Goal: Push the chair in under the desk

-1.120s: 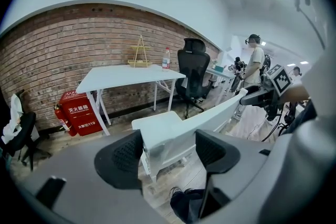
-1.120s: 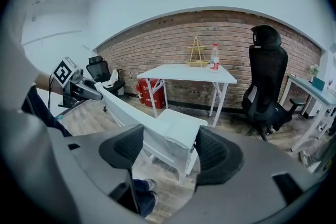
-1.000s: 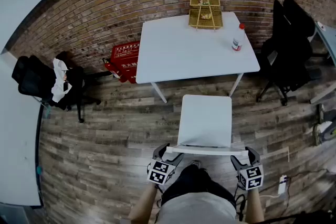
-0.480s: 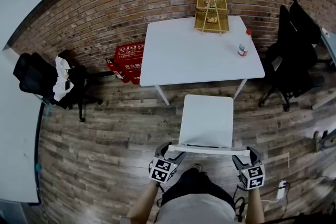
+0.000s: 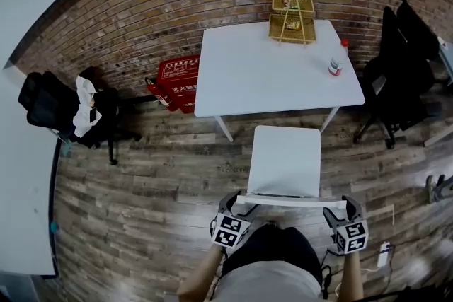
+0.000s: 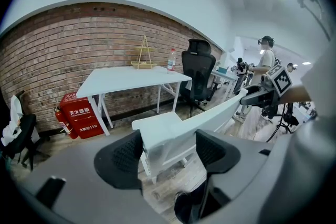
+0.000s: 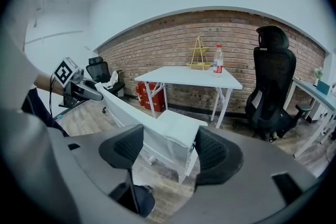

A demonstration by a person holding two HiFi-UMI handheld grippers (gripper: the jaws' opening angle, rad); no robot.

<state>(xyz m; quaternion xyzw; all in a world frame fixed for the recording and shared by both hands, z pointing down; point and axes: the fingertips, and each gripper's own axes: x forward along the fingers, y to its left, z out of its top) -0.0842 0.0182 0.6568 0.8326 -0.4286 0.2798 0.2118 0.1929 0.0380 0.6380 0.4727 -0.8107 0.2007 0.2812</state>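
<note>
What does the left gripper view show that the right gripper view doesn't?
Left only: a standing person in the background, and the marker cube on the right gripper. Right only: the marker cube on the left gripper. Both: jaws closed on the white chair back, the white desk with tiered basket and bottle, and a black office chair.

Before the desk (image 5: 262, 74), the chair (image 5: 284, 159) — on the desk, right, basket (image 5: 291, 16) and bottle (image 5: 335, 67).

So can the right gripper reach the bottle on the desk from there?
Probably not. The right gripper grips the chair back, and the bottle stands far across the desk, past the whole seat.
</note>
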